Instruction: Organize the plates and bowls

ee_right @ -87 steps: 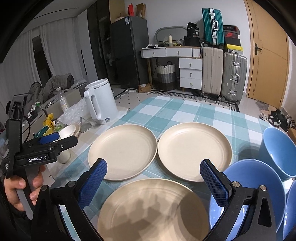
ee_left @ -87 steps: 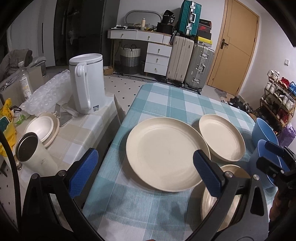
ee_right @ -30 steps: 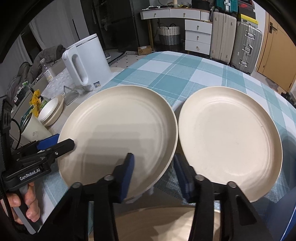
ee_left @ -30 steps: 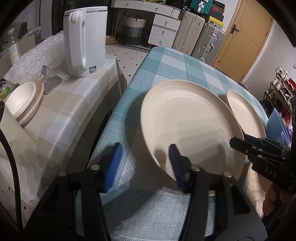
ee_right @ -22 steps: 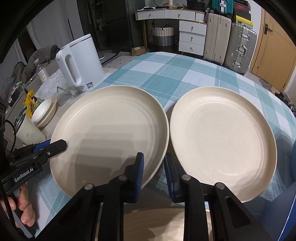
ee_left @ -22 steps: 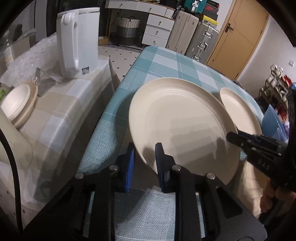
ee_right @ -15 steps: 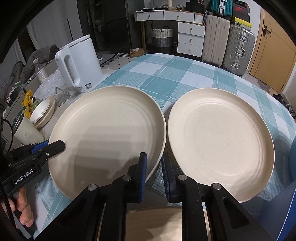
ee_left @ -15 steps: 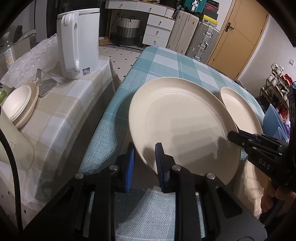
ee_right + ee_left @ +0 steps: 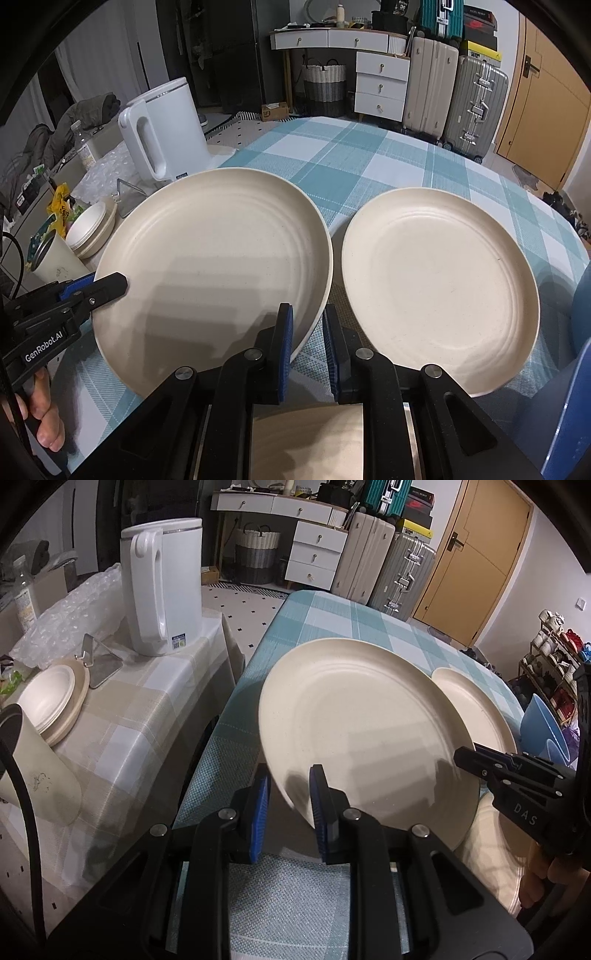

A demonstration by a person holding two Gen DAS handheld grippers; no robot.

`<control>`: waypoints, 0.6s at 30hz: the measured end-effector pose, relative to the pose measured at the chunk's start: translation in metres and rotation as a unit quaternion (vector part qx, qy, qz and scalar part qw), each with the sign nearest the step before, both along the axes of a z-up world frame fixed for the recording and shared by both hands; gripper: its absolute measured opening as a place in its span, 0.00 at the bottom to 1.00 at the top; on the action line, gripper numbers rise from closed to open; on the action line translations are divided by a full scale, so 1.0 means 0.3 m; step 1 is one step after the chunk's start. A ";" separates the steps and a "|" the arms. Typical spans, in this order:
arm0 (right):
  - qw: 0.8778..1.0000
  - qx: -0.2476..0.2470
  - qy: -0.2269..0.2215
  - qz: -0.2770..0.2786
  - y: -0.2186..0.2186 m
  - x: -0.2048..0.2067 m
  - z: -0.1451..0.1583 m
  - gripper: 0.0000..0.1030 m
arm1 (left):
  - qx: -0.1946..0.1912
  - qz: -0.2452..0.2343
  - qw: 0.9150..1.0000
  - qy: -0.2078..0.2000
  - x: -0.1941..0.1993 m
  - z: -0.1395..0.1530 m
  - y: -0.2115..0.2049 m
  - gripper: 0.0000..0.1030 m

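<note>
A large cream plate (image 9: 362, 731) (image 9: 218, 266) is held off the checked table by both grippers. My left gripper (image 9: 287, 805) is shut on its near left rim and shows at the left of the right wrist view (image 9: 92, 286). My right gripper (image 9: 306, 332) is shut on its right rim and shows at the right of the left wrist view (image 9: 480, 757). A second cream plate (image 9: 439, 280) (image 9: 476, 709) lies on the table to the right. A third cream plate (image 9: 310, 439) lies under my right gripper. Blue bowls (image 9: 543, 727) (image 9: 569, 398) sit at the right edge.
A white electric kettle (image 9: 162, 587) (image 9: 159, 129) stands on a side table (image 9: 147, 701) to the left, with stacked small cream dishes (image 9: 51, 701), a cup (image 9: 33, 768) and bubble wrap. Suitcases, drawers and a door are at the back of the room.
Both grippers closed from wide open onto the large plate's rims. The plate has come up off the table and now tilts slightly.
</note>
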State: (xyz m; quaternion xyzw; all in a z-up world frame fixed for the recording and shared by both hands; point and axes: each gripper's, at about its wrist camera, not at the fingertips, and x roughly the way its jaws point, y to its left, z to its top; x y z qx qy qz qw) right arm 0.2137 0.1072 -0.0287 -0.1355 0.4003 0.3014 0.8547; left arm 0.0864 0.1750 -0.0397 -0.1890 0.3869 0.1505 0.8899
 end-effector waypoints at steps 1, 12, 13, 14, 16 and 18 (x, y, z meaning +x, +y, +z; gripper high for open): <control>1.000 0.000 -0.002 0.000 -0.001 -0.005 0.007 0.16 | 0.001 -0.001 1.000 -0.001 -0.004 0.006 -0.003 0.18; 1.000 0.014 -0.023 -0.008 -0.062 -0.059 0.090 0.16 | 0.010 -0.014 1.000 -0.019 -0.032 0.089 -0.063 0.18; 1.000 0.015 -0.025 -0.010 -0.071 -0.065 0.097 0.17 | 0.012 -0.017 1.000 -0.020 -0.033 0.099 -0.072 0.18; 1.000 0.014 -0.026 -0.011 -0.076 -0.069 0.100 0.17 | 0.013 -0.019 0.999 -0.022 -0.037 0.109 -0.081 0.18; 0.999 0.016 -0.028 -0.016 -0.098 -0.080 0.116 0.17 | 0.017 -0.024 0.999 -0.026 -0.044 0.126 -0.098 0.18; 0.999 0.019 -0.031 -0.019 -0.115 -0.089 0.126 0.17 | 0.019 -0.028 0.999 -0.031 -0.054 0.147 -0.120 0.18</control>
